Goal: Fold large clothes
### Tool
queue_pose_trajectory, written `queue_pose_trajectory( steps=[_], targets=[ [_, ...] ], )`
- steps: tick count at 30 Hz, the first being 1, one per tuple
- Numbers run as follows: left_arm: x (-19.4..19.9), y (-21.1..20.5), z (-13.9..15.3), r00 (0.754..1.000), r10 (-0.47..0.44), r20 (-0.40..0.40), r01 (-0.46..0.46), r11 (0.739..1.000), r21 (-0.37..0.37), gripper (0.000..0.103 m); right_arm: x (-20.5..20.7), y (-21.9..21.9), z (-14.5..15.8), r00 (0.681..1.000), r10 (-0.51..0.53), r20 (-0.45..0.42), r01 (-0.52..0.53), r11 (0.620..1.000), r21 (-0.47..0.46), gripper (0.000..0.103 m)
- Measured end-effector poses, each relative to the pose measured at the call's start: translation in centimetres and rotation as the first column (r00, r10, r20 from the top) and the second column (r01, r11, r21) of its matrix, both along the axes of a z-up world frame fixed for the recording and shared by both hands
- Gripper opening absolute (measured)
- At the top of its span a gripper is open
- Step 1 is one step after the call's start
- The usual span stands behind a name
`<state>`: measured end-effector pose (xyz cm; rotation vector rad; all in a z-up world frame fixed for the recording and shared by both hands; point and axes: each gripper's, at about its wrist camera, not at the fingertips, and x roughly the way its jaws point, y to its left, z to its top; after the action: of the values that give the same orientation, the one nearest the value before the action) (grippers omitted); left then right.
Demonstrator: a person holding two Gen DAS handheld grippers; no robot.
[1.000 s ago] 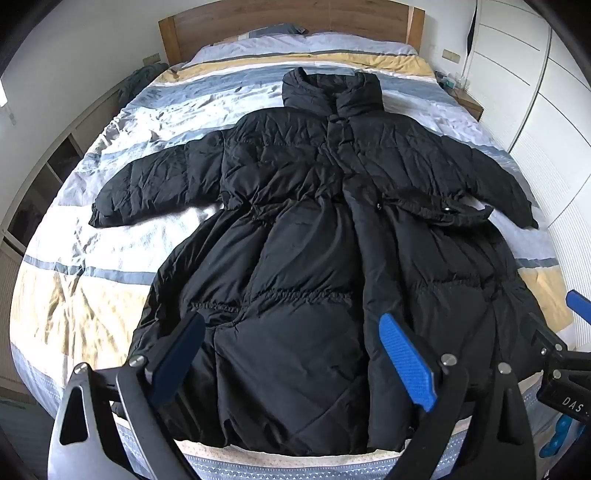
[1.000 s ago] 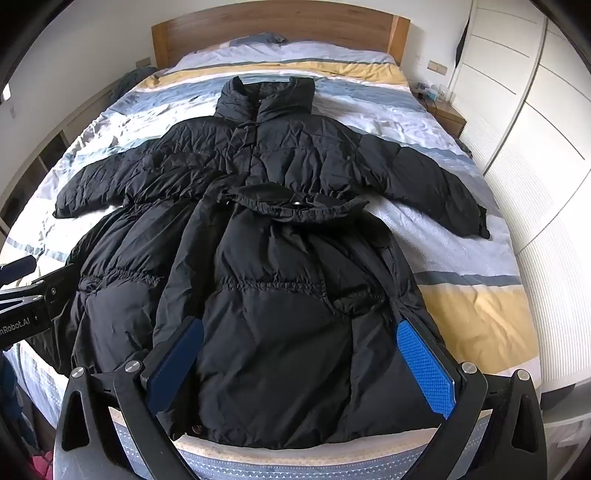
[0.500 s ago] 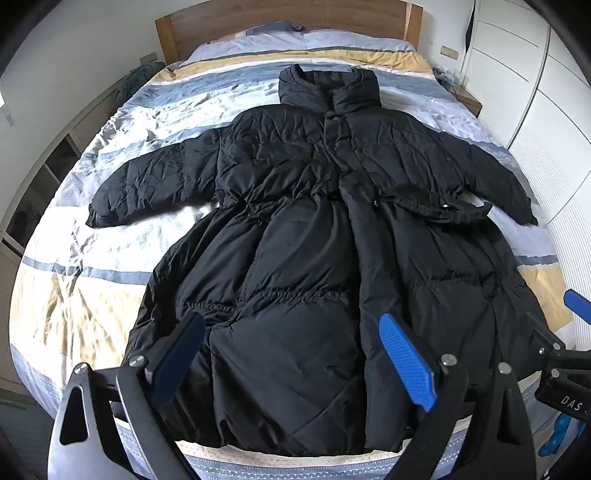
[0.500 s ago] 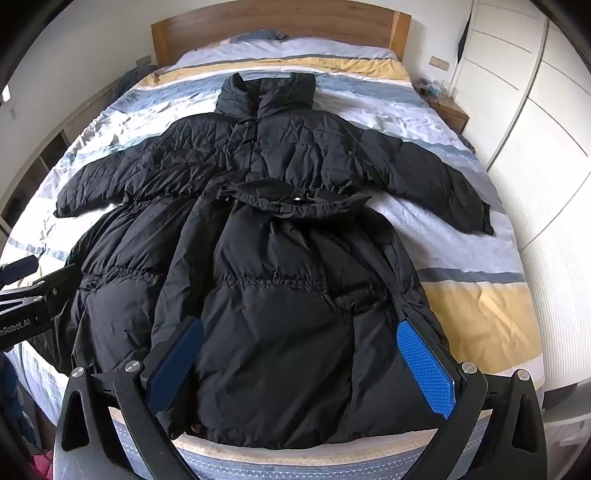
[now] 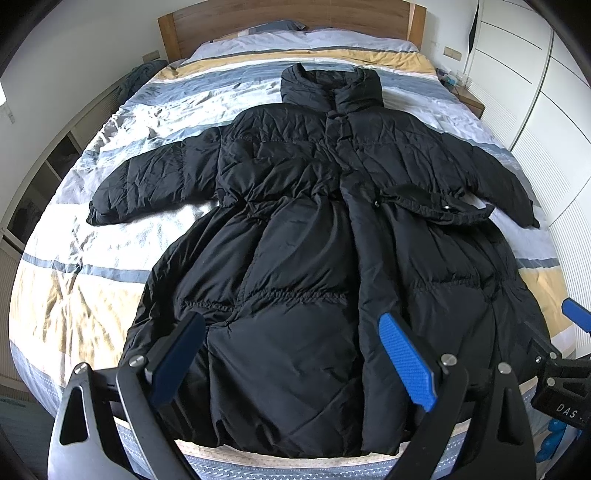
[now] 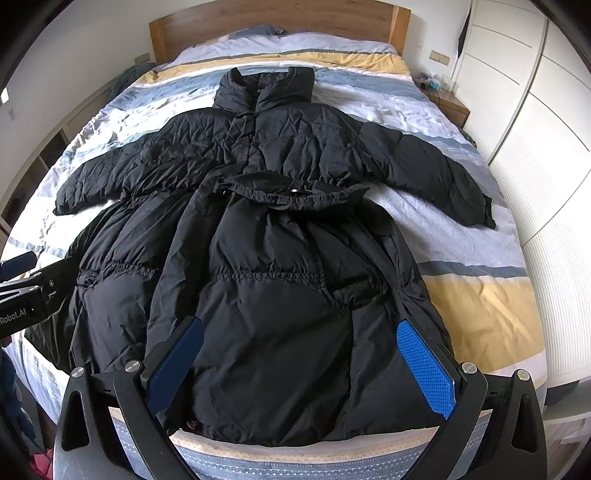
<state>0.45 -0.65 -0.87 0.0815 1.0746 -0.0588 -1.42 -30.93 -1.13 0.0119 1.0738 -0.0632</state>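
**Both grippers wide over the hem of a flat coat**

At the bottom of the left wrist view the left gripper (image 5: 291,354) has its blue fingers spread wide, holding nothing. The right gripper (image 6: 301,363) at the bottom of its own view is spread the same way, also empty. Above them, filling the middle of each frame, the black padded coat (image 5: 306,236) lies front up on the striped bedcover (image 5: 74,280), hem nearest, sleeves out to both sides, collar far. At the top of the frame stands the wooden headboard (image 5: 280,16).
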Motion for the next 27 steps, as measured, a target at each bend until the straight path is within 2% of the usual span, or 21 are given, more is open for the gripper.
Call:
queue_pose_trajectory(
  steps=[14,27],
  targets=[
    [0.5,-0.1,0.6,1.0,0.015,0.005,-0.015,1.0,-0.001,0.096,0.6,-0.2,0.4,1.0,0.024,0.012,-0.024,1.0,0.0,0.103],
    [0.6,-0.3,1.9,0.998,0.015,0.062,-0.017,0.999,0.03,0.096,1.4,-0.5,0.7,0.999,0.034,0.019,-0.034,0.999,0.003,0.103]
  ],
)
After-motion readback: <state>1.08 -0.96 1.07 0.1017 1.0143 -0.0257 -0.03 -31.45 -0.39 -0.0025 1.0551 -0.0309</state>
